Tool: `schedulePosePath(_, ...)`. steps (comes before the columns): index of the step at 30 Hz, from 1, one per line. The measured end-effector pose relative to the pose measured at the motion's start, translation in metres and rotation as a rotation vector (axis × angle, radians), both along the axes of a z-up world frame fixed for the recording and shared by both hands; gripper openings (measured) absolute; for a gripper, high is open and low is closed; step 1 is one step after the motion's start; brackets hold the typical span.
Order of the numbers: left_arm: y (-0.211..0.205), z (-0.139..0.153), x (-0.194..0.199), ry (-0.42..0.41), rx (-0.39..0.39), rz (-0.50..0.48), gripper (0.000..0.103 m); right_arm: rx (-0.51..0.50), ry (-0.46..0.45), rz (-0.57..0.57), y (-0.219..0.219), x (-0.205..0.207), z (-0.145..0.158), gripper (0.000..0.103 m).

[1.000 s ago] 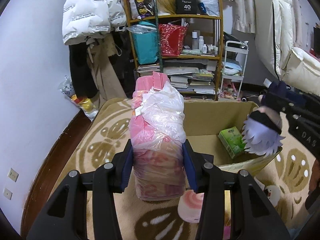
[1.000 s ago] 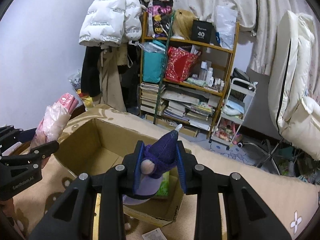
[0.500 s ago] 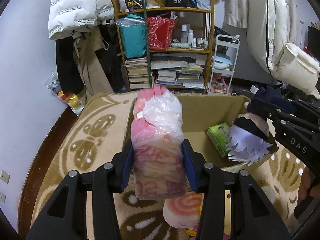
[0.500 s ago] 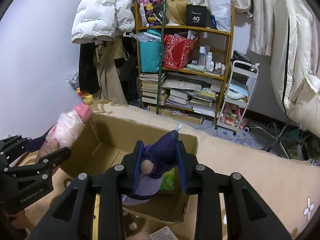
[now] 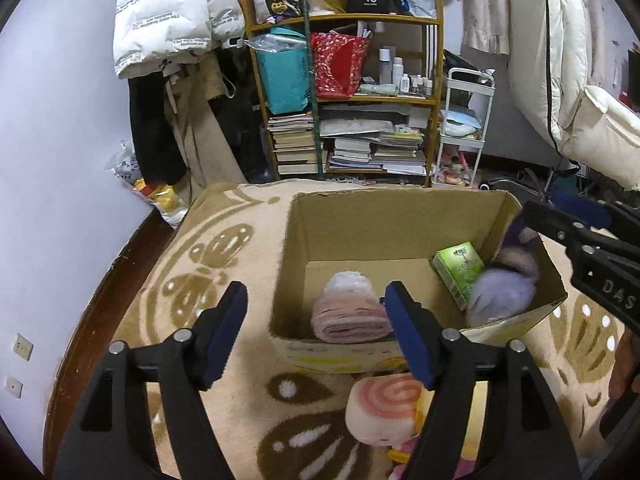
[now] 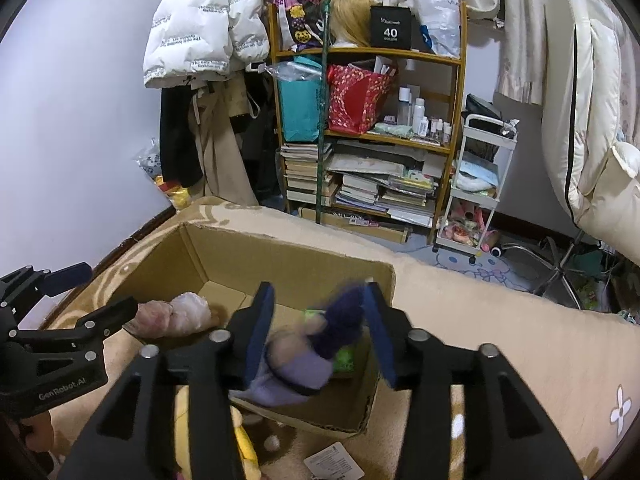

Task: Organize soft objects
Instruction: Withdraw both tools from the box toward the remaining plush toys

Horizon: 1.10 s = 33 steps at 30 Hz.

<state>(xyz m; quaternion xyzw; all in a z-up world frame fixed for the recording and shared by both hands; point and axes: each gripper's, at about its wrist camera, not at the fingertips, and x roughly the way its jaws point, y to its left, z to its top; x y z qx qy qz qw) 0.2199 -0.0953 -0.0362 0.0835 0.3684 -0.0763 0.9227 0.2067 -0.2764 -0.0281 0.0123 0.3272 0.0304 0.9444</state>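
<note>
Nearest, the left gripper (image 5: 316, 334) stood with its jaws just opened and nothing between them; below it a swirl-patterned plush (image 5: 382, 410) waited on the blanket (image 5: 224, 256), not yet packed. The right gripper (image 6: 318, 330) had also been opening, and the purple doll (image 6: 304, 354), blurred, seemed loose between its pads, dropping into the cardboard box (image 5: 384, 216). Farther in, the pink bagged towel (image 5: 350, 312) lay on the box floor beside a green carton (image 5: 460, 268). So two soft things looked stored, and at least one remained outside.
</note>
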Motion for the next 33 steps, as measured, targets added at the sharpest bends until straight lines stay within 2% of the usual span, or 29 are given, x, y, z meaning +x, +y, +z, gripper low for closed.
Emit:
schedulePosePath(3, 0.008, 0.007, -0.004, -0.009, 0.001, 0.017, 0.08, -0.011, -0.021, -0.003, 0.0, -0.005, 0.008, 0.073)
schedulePosePath(6, 0.016, 0.012, -0.008, 0.007, -0.009, 0.023, 0.083, -0.005, -0.027, -0.003, -0.001, -0.01, 0.015, 0.081)
schedulePosePath(7, 0.018, 0.013, -0.009, 0.015, -0.011, 0.025, 0.089, 0.0, -0.023, -0.004, -0.002, -0.012, 0.017, 0.086)
schedulePosePath(8, 0.022, 0.015, -0.01, 0.019, -0.015, 0.032, 0.093, 0.011, -0.015, -0.009, -0.003, -0.014, 0.019, 0.088)
schedulePosePath(11, 0.03, 0.019, -0.016, 0.019, -0.024, 0.051, 0.095, 0.019, -0.018, -0.018, -0.005, -0.024, 0.025, 0.091)
schedulePosePath(13, 0.036, 0.022, -0.019, 0.03, -0.029, 0.063, 0.097, 0.018, -0.019, -0.02, -0.006, -0.029, 0.027, 0.102)
schedulePosePath(17, 0.046, 0.028, -0.028, 0.029, -0.019, 0.084, 0.1, 0.025, -0.044, -0.028, -0.007, -0.046, 0.032, 0.103)
schedulePosePath(23, 0.058, 0.031, -0.046, 0.031, -0.015, 0.098, 0.1, 0.03, -0.025, -0.011, -0.004, -0.065, 0.03, 0.103)
schedulePosePath(33, 0.062, 0.017, -0.071, 0.037, 0.04, 0.085, 0.101, 0.072, 0.015, 0.027, 0.008, -0.084, 0.012, 0.103)
